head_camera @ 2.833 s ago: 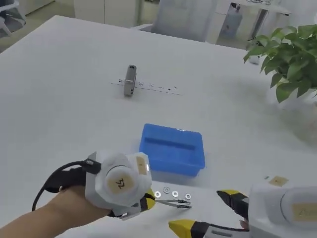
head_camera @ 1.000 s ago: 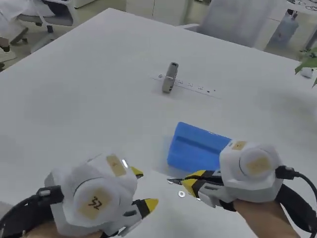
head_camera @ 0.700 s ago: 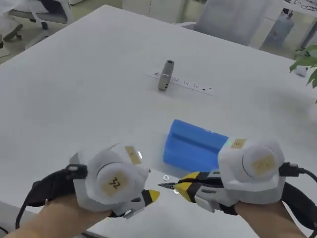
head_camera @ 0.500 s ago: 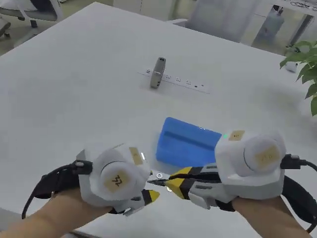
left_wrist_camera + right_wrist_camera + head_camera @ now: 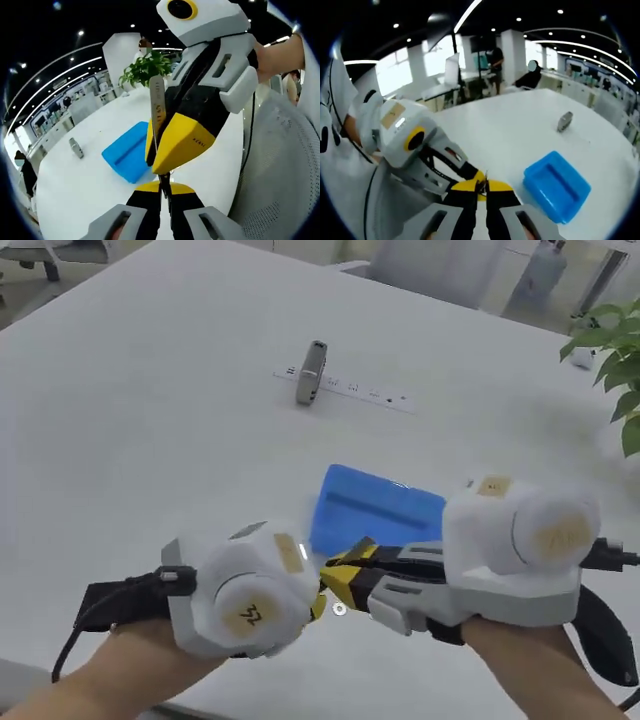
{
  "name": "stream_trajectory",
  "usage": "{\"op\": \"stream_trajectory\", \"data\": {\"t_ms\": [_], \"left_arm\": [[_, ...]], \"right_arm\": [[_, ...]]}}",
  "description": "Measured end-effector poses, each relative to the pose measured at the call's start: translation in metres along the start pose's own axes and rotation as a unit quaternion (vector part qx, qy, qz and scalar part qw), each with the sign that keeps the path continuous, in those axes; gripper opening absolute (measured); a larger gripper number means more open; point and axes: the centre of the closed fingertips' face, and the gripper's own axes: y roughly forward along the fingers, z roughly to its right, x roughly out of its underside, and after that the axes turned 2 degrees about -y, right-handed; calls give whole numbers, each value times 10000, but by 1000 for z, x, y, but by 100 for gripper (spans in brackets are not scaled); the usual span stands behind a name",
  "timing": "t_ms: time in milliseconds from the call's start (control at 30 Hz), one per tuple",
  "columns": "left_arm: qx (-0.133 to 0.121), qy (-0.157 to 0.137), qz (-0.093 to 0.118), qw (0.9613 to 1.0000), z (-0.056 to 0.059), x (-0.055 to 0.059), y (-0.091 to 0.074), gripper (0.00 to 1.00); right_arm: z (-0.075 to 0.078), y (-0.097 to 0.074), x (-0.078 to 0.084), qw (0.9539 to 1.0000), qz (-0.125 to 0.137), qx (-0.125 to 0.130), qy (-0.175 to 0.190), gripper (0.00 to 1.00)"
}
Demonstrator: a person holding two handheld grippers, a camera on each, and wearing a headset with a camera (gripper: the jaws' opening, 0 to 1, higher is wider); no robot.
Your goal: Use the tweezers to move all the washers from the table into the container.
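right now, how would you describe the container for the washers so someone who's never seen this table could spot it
Start at the large white table and come to its near side, closest to the viewer. The container is the shallow rectangular tray lying flat there. It is bright blue, unlike the small grey block farther back and the leafy green plant at the right.

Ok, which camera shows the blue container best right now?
The right gripper view: the whole blue container shows, rim and inside unobstructed. In the left gripper view the right gripper covers one side of it; in the head view that gripper hides its near edge.
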Motion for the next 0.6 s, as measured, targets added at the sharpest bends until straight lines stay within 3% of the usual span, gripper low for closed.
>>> {"op": "stream_trajectory", "data": {"t_ms": [100, 167, 233, 267, 300, 367, 433, 600], "left_arm": [[78, -185, -26, 9998, 1, 3, 1, 1], [73, -423, 129, 9990, 0, 5, 2, 2], [62, -457, 153, 9988, -2, 7, 0, 2], [-17, -621, 10, 9981, -6, 14, -3, 2], [-171, -929, -57, 9955, -11, 20, -6, 4], [-101, -1152, -136, 9932, -10, 26, -12, 8], [-240, -1483, -179, 9885, -13, 31, -23, 15], [-617, -2162, -52, 9744, -11, 29, -50, 42]], "right_arm": [[-1, 2, 0, 9999, 56, 5, 107, 1], [0, 3, 1, 9999, 64, 26, 139, 1], [1, 5, 1, 9998, 72, 35, 199, 1], [9, 5, 1, 9996, 66, 245, 144, 1], [13, 6, 1, 9994, 65, 305, 129, 1], [24, 9, 4, 9984, 11, 464, 320, 1], [35, 14, 8, 9975, -62, 549, 440, 1], [54, 29, 19, 9961, -179, 711, 480, 2]]}}
